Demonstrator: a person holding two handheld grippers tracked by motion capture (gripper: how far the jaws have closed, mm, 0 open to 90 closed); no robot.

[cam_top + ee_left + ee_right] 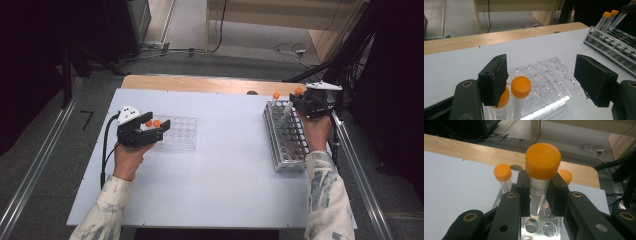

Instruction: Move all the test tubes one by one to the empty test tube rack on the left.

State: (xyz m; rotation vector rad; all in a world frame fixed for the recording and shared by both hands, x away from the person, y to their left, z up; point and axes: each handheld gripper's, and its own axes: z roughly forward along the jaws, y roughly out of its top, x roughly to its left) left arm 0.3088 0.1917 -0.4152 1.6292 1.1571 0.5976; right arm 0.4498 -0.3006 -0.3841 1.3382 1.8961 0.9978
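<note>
Orange-capped tube (pixel 540 173) sits clamped between the right gripper's (pixel 306 106) jaws, its tip just above the holes of the metal rack (pixel 289 145) at the table's (pixel 225 170) right side; 2 more capped tubes stand there. Left gripper (pixel 150 131) gapes wide around 2 capped tubes (pixel 520 93) in the clear plastic rack (pixel 181 134), seemingly touching neither.
</note>
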